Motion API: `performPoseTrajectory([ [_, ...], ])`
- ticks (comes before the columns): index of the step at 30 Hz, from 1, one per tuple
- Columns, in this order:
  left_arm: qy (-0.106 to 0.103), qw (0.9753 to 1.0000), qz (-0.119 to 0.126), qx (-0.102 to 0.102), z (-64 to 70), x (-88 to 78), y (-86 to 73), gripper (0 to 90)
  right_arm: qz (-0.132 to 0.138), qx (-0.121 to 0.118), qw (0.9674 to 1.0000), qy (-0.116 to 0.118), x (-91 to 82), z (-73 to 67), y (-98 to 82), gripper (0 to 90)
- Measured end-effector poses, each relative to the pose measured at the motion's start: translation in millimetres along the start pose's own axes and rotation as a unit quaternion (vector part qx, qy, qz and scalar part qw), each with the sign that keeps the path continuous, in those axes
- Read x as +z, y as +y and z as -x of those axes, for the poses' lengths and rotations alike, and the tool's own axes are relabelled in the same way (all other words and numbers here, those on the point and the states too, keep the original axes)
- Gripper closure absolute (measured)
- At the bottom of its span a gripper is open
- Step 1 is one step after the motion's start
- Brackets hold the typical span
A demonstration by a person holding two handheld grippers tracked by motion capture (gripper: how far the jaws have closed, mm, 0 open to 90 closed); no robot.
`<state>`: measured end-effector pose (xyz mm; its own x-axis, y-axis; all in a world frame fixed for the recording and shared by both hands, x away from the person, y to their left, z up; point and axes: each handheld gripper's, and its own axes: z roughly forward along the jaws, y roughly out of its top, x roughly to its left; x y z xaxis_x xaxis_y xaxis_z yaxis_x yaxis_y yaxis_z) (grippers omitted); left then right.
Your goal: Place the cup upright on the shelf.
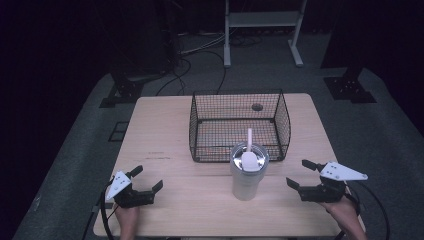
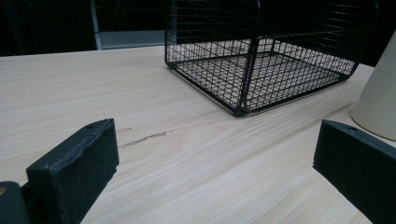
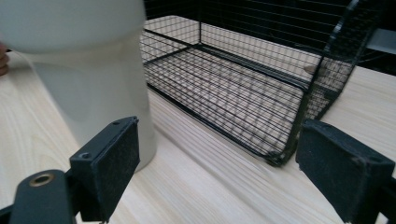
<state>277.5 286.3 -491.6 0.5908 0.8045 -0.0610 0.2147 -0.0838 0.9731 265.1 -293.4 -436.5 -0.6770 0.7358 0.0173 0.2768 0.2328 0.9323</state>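
A pale tumbler (image 1: 247, 175) with a clear lid and a white straw stands upright on the wooden table (image 1: 165, 150), just in front of a black wire basket (image 1: 239, 125). The basket looks empty. My left gripper (image 1: 146, 180) rests near the front left edge, open, nothing between its jaws. My right gripper (image 1: 300, 174) sits at the front right, open, a short way right of the tumbler. In the left gripper view (image 2: 215, 154) the basket (image 2: 261, 56) lies ahead and the tumbler (image 2: 378, 102) at right. In the right gripper view (image 3: 215, 163) the tumbler (image 3: 93, 79) is close on the left.
A dark round mark (image 1: 257, 106) shows on the table behind the basket. Beyond the table are cables on the floor (image 1: 200, 55), a white stand (image 1: 262, 30) and black stand feet (image 1: 350, 87). Bare wood stretches left of the basket.
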Motion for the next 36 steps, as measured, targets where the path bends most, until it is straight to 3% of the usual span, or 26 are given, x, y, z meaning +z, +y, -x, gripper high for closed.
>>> performPoseTrajectory([
  [20,-0.001,1.0,0.0,0.001,-0.1,0.1,0.0,0.0,-0.016,-0.037,0.9979,0.051,18.9,-24.2,16.9,12.1],
  [36,-0.001,1.0,0.0,0.001,0.1,0.1,0.0,0.0,-0.02,-0.036,0.9953,0.088,27.0,-32.0,19.0,11.8],
])
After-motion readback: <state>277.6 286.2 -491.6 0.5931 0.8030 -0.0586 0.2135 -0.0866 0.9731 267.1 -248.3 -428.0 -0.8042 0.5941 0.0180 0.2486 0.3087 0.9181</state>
